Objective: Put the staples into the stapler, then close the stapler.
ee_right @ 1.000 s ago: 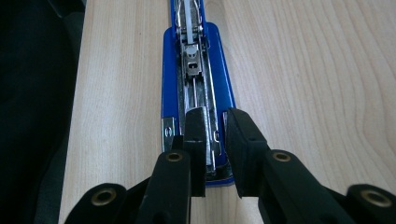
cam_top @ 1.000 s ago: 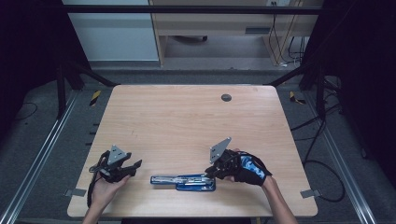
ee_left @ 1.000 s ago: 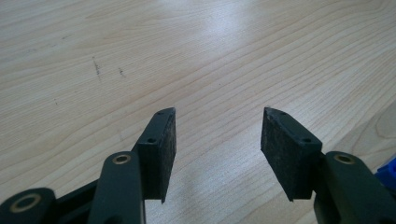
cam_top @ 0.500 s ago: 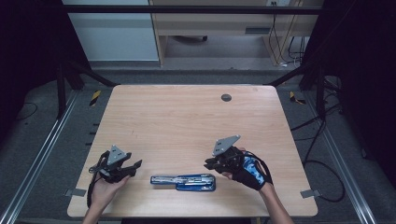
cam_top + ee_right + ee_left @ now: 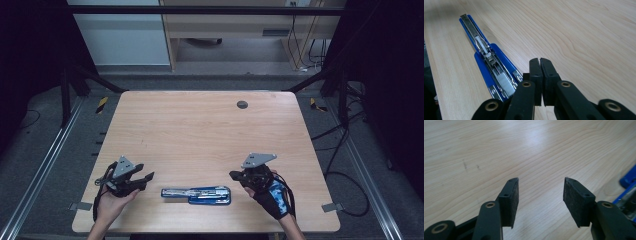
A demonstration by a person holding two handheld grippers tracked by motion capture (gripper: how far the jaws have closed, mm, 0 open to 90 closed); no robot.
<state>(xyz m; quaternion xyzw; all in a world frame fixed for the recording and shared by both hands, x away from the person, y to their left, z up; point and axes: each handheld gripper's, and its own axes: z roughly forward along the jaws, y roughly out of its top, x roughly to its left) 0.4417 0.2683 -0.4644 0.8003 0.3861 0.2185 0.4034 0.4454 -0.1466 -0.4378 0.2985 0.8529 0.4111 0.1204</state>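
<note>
We take the blue stapler (image 5: 196, 194) as our landmark: it lies flat on the wooden table (image 5: 200, 135), near the edge on the person's side, opened out lengthwise so that its silver metal channel faces up. In the right gripper view the stapler (image 5: 489, 62) runs away from the camera, blue base below, steel rail and spring on top.

Just to the right of the stapler we see the right gripper (image 5: 236, 176), held in a hand wearing a blue and black glove, clear of the stapler's end and not touching it. Its jaws have just been closing, and in the right gripper view the right gripper (image 5: 540, 62) shows its two black pads pressed together with nothing between them.

To the left of the stapler, a little apart from it, sits the left gripper (image 5: 145, 175) in a bare hand. In the left gripper view the left gripper (image 5: 541, 192) has its pads spread wide over bare wood, gripping nothing, and a blue corner of the stapler (image 5: 627, 180) peeks in at the right edge.
</note>
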